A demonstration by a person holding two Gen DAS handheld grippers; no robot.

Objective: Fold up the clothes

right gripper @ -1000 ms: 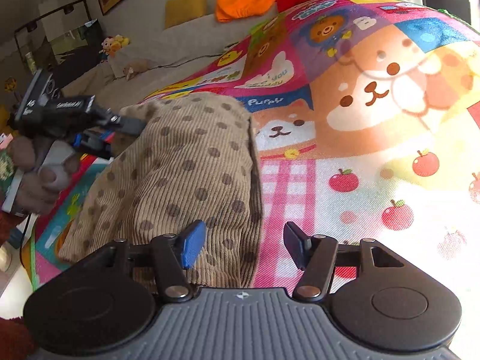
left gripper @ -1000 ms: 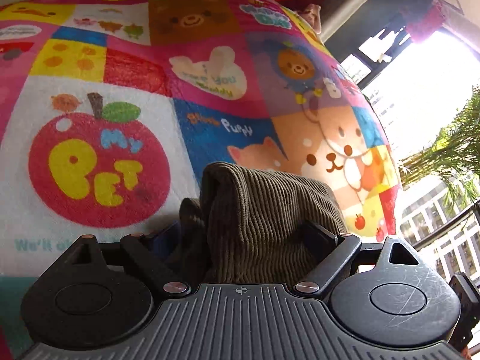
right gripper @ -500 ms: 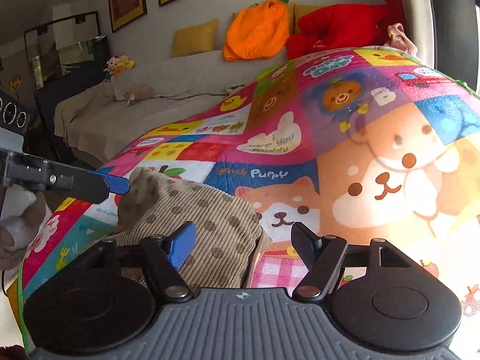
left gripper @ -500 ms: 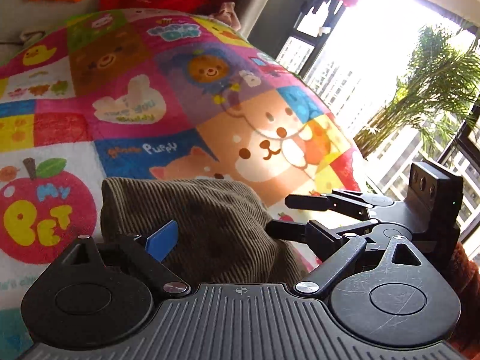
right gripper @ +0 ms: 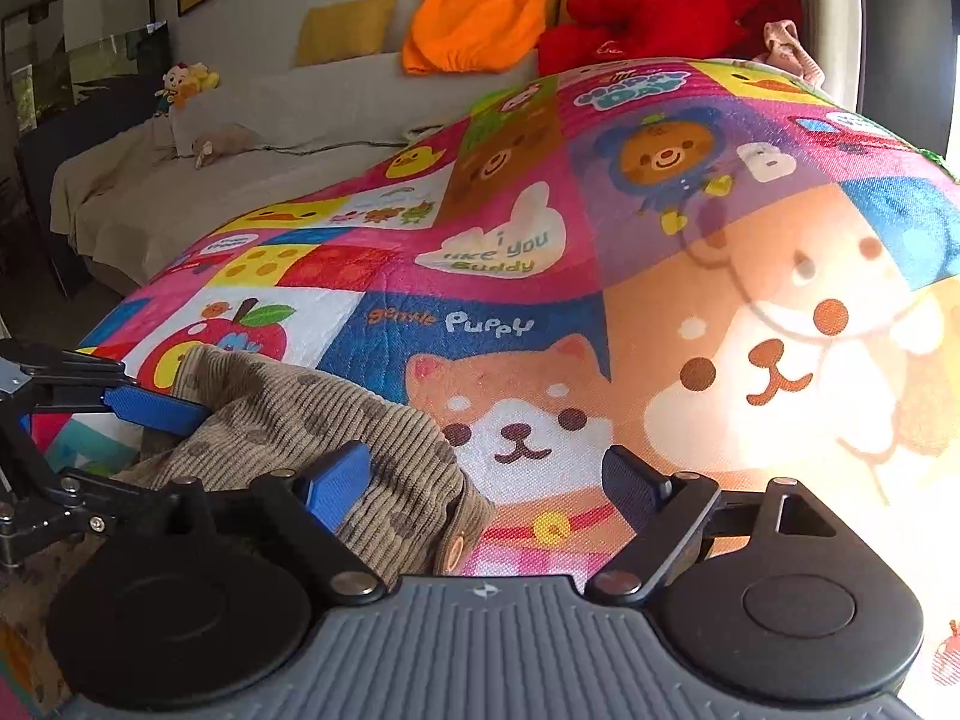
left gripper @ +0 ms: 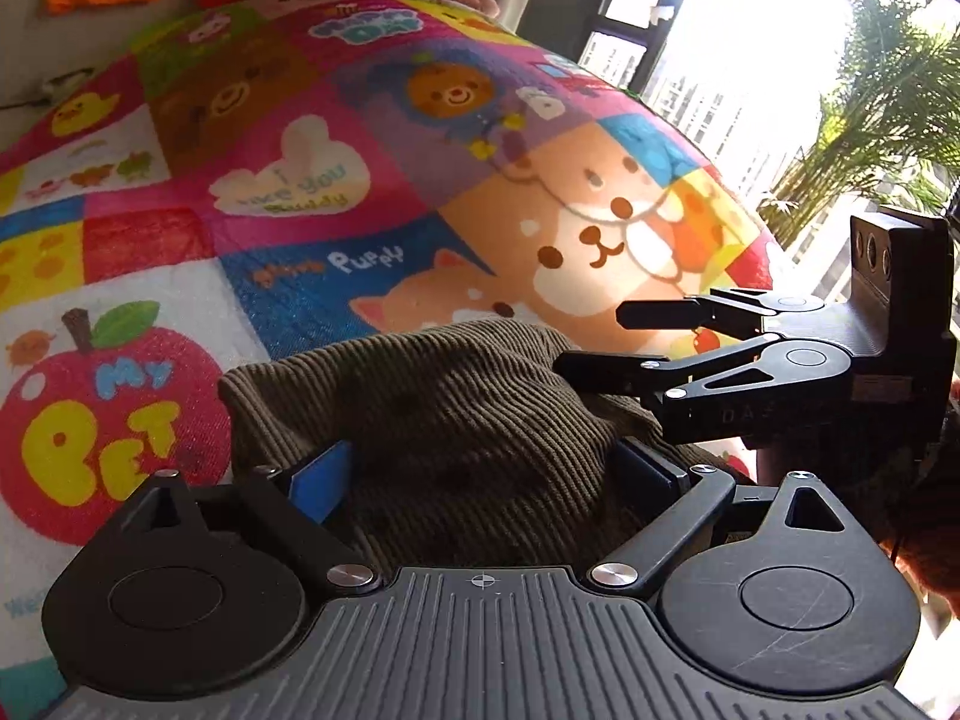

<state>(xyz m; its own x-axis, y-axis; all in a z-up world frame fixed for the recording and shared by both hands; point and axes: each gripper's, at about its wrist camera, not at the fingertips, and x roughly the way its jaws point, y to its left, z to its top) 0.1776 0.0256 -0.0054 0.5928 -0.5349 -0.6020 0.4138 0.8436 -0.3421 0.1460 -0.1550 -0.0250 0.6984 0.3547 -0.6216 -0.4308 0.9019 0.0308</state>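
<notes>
I see the garment [left gripper: 468, 420], a brown corduroy piece with darker dots, bunched in a loose heap on the blanket [left gripper: 372, 138], near the edge closest to me. On my left gripper [left gripper: 486, 468] the jaws stand spread, with the heap between them; whether the pads press the cloth I cannot tell, since the blue pad on 1 side sits clear of the fabric. My right gripper [right gripper: 486, 480] has its jaws wide apart; they have just been opening, and only the garment's edge lies by its left pad, with bare blanket filling the rest of the gap. In the left view the right gripper [left gripper: 648, 342] reaches in from the side, its lower finger just above the heap. In the right view the left gripper [right gripper: 114, 438] straddles the heap's far end.
</notes>
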